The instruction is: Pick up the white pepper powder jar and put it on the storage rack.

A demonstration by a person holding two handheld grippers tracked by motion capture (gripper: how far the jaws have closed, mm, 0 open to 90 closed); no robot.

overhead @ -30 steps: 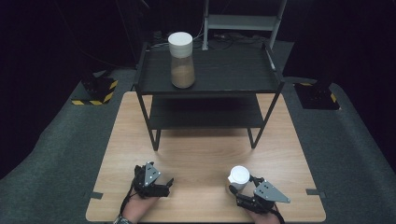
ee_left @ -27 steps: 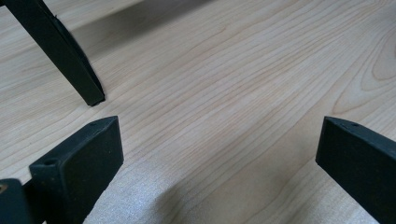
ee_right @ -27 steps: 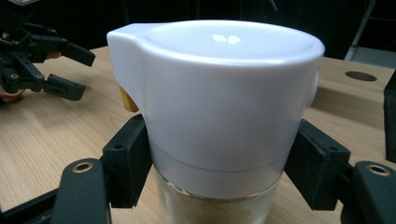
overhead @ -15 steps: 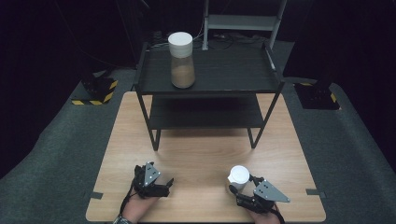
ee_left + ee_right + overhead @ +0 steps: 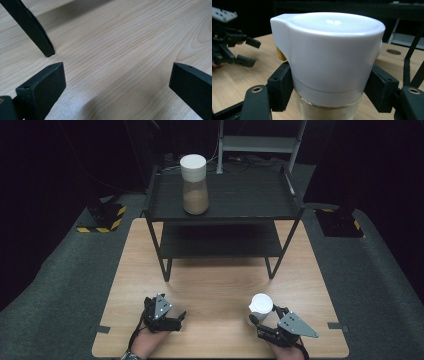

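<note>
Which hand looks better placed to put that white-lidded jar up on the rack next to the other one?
The right, I'd say. Its claw is already shut on the jar just under the white lid. The left claw is open over bare table, holding nothing. The rack has free space beside the other jar.

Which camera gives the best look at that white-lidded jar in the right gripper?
The right gripper view: the jar sits close up, jaws pressing both sides below its white lid. The high view shows it small, from above, on the table.
</note>
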